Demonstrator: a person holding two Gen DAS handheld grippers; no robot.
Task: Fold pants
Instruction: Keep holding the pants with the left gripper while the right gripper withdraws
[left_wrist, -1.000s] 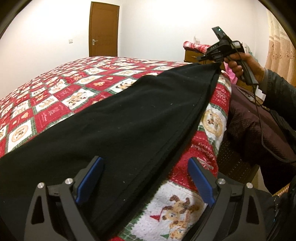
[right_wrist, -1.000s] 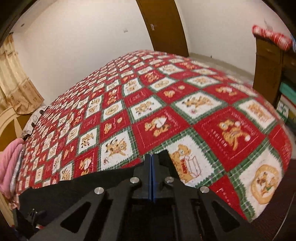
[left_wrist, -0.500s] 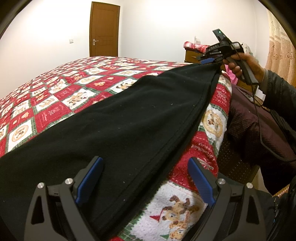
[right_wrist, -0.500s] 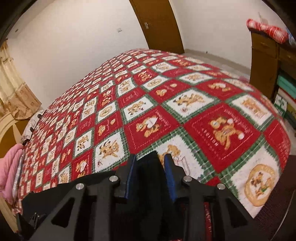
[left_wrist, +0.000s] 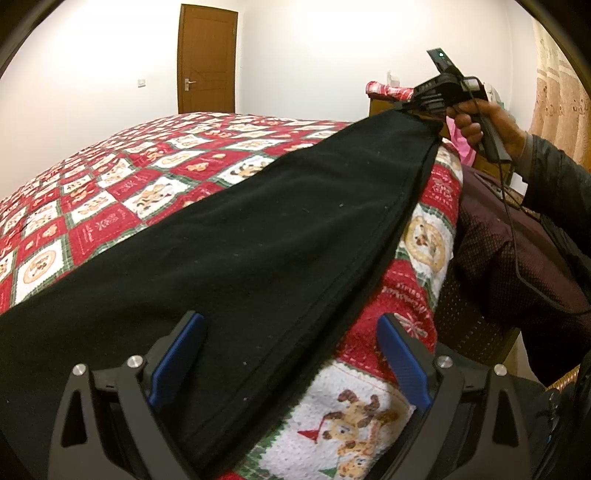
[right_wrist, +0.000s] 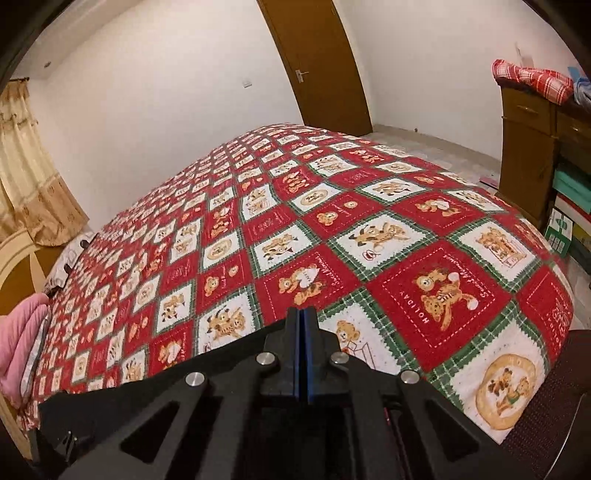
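Note:
Black pants lie stretched along the near edge of the red Christmas quilt. My left gripper stands open over their near end, with the fabric lying between its blue pads and untouched by them. At the far end a hand holds my right gripper, whose jaws are closing to a tight pinch on the pants' corner and raise it a little. In the right wrist view the right gripper has its pads pressed together, and black fabric spreads off to its lower left.
The quilt covers the whole bed. A brown door is in the far wall. A wooden dresser stands past the bed's corner. The person's dark sleeve and a dark maroon seat are beside the bed edge.
Half a second ago the right jaws stood open around the pants' end; now they are shut on it and the corner sits slightly higher. The left gripper has not moved.

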